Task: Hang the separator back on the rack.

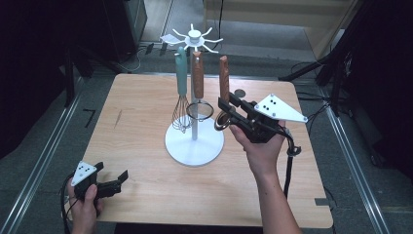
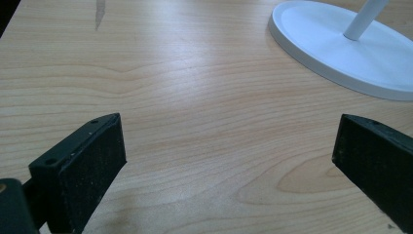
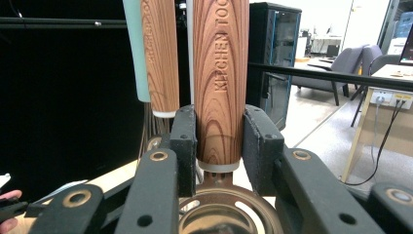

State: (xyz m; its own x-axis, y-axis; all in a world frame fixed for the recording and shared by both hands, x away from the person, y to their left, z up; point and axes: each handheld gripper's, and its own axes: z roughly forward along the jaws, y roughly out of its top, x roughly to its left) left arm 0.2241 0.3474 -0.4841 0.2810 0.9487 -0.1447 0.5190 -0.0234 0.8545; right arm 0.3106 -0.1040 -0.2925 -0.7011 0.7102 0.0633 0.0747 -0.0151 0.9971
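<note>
The wooden-handled utensil (image 3: 220,83) is clamped by the right gripper (image 1: 228,116) at the handle's lower end, beside the white hook stand (image 1: 195,141) near the table's far edge. The handle should be kept upright and raised until its top reaches a hook. The left gripper (image 1: 111,181) rests wide and empty at the near-left corner.

The table (image 1: 146,161) was pale wood, smooth and matt. The stand (image 1: 195,144) on it looked like glossy white plastic. Beside the stand's pole, the utensil handle (image 3: 220,83) was grained wood above bronze-toned shiny metal; the whisk (image 1: 181,114) had metal wires.
</note>
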